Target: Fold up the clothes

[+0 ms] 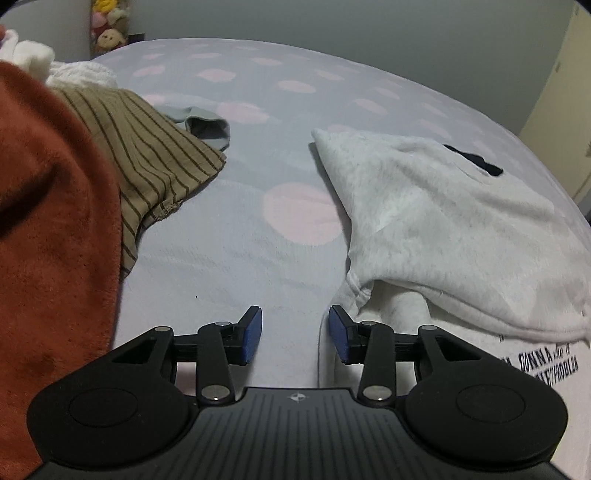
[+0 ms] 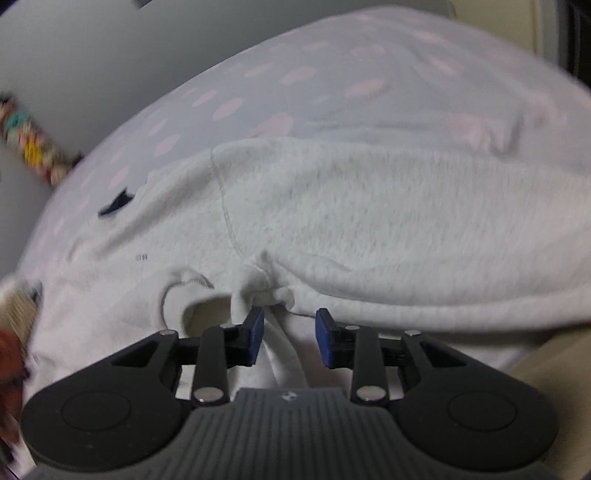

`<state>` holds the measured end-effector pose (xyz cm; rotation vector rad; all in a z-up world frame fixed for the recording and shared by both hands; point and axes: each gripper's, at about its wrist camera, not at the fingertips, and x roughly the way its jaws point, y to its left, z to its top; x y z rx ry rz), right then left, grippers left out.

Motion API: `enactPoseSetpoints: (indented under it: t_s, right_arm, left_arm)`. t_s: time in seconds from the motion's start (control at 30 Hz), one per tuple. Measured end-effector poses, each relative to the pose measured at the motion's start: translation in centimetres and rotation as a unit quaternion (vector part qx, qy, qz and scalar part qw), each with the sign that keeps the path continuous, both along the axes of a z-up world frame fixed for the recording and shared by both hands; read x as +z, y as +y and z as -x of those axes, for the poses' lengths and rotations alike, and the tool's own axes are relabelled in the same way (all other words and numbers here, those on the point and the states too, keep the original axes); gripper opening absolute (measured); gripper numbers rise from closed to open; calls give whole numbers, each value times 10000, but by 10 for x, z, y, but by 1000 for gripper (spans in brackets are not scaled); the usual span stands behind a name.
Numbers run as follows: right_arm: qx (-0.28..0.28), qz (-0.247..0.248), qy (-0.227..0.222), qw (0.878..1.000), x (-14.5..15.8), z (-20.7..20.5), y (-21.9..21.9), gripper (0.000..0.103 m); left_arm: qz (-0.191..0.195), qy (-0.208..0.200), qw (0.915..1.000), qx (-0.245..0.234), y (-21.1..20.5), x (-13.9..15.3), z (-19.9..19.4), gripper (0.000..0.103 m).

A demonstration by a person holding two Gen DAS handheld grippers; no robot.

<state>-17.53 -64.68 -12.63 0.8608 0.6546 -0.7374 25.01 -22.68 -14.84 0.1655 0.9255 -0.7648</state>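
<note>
1. The left gripper [image 1: 295, 334] hangs over the bed sheet [image 1: 236, 258], its blue-padded fingers [image 1: 252, 334] spread wide with nothing between them.
2. The sheet is pale lilac with soft pink round dots and looks smooth.
3. The white sweatshirt [image 1: 454, 229] lies on the sheet, right of the left gripper; it is thick, fleecy cloth, partly folded, with dark printed letters [image 1: 539, 363] near its lower edge.
4. On the left is a pile of clothes: a rust-orange fuzzy garment [image 1: 51, 236], a tan garment with thin dark stripes [image 1: 147, 155], and a grey sleeve cuff [image 1: 207, 127] behind it.
5. The right gripper [image 2: 290, 338] is just over the sweatshirt [image 2: 369, 221], fingers wide apart, gripping nothing; a bunched ribbed hem [image 2: 258, 288] sits right at the left pad [image 2: 255, 336].
6. Plush toys [image 1: 109, 26] stand far behind the bed.
</note>
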Motion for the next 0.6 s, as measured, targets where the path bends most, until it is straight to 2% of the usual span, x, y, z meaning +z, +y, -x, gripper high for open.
enactPoseSetpoints:
  t_s: [0.1,0.27,0.47,0.6]
  right_arm:
    - [-597,-493,-514,9957,-20,7,-12,40]
    - [-1583,-1055,-1317,9729,-47,22,-21,49]
    - [-1883,-1162,-1365,9656,-48,26,-11,49]
    - [-2082,-1233,-1396,9602,-49,29,-4,52]
  left_arm:
    - [60,-36,9999,98,0,-4,2,39]
    - [89,-146,9998,120,-3,-6,3,39]
    - [68,-248,9995,162,-1,-4,1,39]
    - [-25,-411,9991,68,-1,-5,4,44]
